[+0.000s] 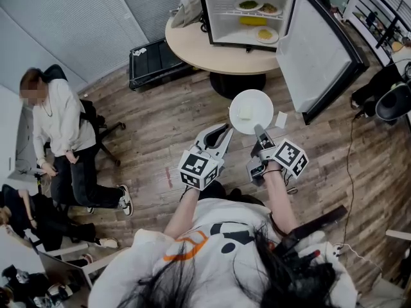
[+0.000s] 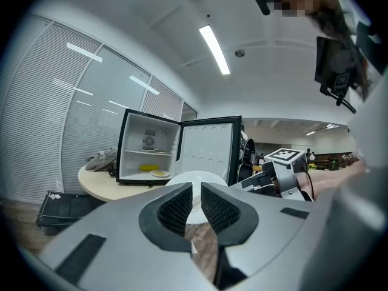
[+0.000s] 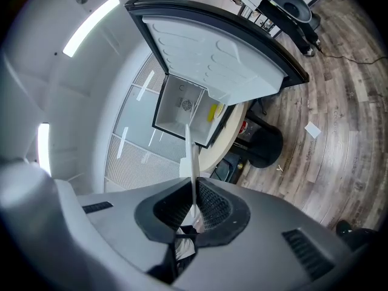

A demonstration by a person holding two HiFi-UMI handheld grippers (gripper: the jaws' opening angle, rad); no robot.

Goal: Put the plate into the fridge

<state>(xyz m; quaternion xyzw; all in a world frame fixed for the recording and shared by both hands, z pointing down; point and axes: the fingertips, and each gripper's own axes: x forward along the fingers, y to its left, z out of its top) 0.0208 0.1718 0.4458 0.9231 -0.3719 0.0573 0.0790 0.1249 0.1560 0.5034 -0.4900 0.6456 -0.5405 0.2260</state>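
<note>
A white plate hangs over the wooden floor with my right gripper shut on its near rim. In the right gripper view the plate stands edge-on between the pads of that gripper. My left gripper sits just left of the plate, its jaws close together with nothing in them; from it the plate shows just beyond the tips. The small fridge stands ahead on a round table with its door swung open to the right. Plates of food lie on its shelf and floor.
A person sits at the left by a chair. A black crate lies on the floor beside the table's pedestal. A scrap of paper lies under the fridge door. A black chair and a cable are at the right.
</note>
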